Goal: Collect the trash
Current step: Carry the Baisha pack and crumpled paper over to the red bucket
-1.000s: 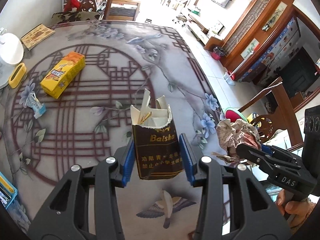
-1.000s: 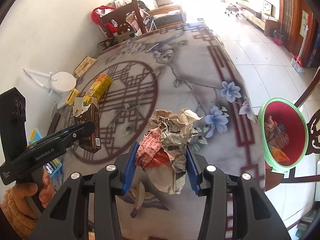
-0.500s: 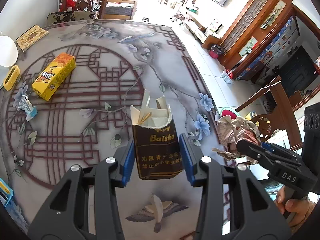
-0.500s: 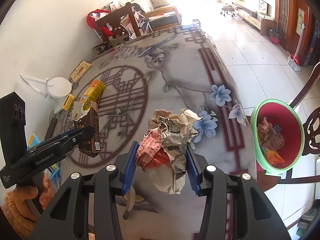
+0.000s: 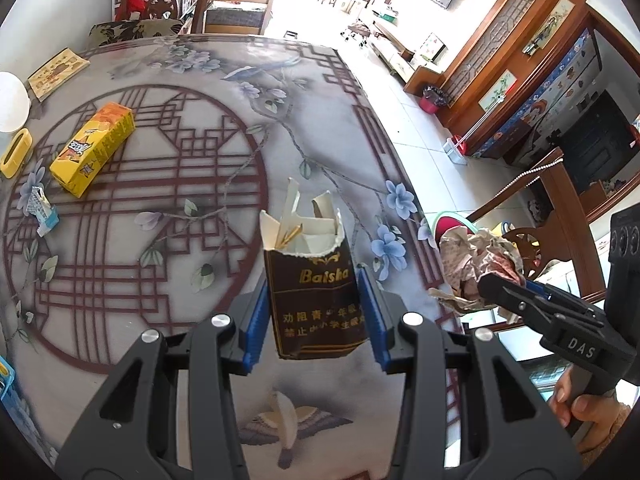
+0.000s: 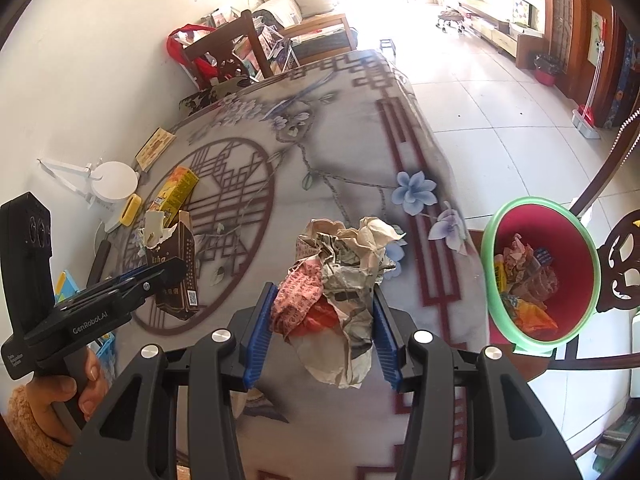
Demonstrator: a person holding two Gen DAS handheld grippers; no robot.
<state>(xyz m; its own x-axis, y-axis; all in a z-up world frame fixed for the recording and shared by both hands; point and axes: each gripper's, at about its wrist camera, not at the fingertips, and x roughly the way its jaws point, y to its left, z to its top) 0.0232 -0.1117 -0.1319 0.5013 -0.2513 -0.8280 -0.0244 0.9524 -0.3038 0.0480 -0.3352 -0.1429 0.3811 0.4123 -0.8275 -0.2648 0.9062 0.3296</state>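
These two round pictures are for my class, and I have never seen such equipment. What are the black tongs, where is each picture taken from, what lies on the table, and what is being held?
A person holds a hand-held gripper in each hand; no robot is here. Each picture comes from a camera on one gripper, looking along its jaws. The left gripper is shut on a torn brown pack. The right gripper is shut on a paper wad. On the patterned table lie a yellow box, a booklet and a small wrapper. Beside the table stands a red bin already holding trash.
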